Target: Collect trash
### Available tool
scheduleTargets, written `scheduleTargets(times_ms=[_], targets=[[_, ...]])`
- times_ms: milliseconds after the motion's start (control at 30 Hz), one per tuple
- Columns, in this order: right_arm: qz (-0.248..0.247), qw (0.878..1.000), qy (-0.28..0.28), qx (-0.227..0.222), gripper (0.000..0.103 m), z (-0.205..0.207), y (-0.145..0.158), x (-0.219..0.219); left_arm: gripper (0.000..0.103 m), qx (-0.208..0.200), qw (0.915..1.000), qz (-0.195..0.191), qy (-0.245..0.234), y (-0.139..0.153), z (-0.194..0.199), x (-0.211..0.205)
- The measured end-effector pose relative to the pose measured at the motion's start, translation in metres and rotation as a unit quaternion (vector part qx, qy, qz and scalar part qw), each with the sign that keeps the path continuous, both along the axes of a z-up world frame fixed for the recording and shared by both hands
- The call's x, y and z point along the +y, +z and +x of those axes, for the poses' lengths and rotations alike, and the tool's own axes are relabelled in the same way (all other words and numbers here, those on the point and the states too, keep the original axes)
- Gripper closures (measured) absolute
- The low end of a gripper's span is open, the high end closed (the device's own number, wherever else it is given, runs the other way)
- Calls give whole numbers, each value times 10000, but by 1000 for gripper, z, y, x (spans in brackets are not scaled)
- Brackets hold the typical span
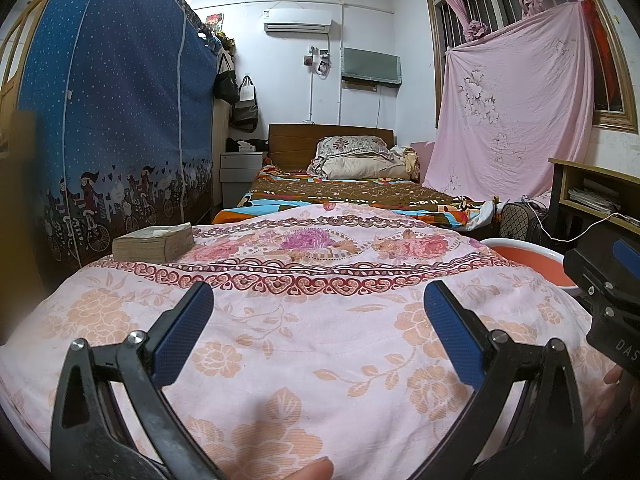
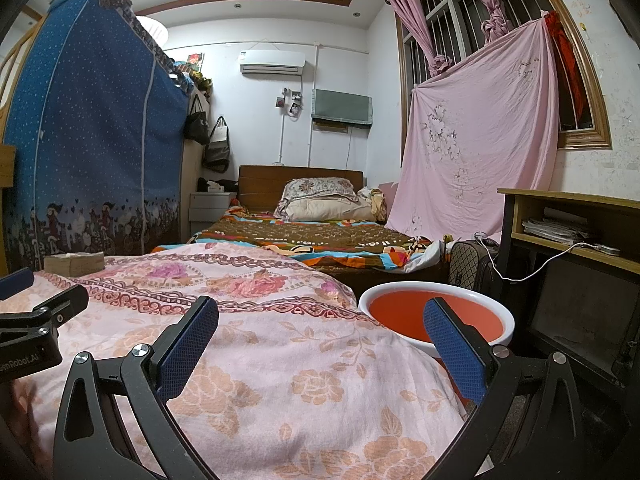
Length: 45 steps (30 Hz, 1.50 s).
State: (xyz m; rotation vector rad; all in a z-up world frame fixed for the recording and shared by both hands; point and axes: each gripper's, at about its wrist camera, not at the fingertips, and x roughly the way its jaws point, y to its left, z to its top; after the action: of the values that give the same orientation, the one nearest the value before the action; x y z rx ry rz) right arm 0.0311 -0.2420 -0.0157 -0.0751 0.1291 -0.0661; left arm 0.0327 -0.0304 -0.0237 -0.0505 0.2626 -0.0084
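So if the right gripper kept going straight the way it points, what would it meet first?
Most likely the pink floral cloth sloping up just ahead of the open right gripper; the orange basin sits off to its right. Depth is hard to judge here.

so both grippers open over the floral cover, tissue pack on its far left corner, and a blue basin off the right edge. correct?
One thing is wrong: the basin is orange-red inside with a white rim, not blue; the right wrist view shows it. The rest holds: left gripper and right gripper are open over the floral cover, and the tissue pack sits at its far left corner.
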Motion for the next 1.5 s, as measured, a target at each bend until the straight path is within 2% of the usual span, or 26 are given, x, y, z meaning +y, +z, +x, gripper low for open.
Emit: scheduleTargets(times_ms=[1500], targets=[[1, 10000, 0, 9, 0, 0, 1, 0, 14, -24, 10000, 61, 29, 1, 2, 0]])
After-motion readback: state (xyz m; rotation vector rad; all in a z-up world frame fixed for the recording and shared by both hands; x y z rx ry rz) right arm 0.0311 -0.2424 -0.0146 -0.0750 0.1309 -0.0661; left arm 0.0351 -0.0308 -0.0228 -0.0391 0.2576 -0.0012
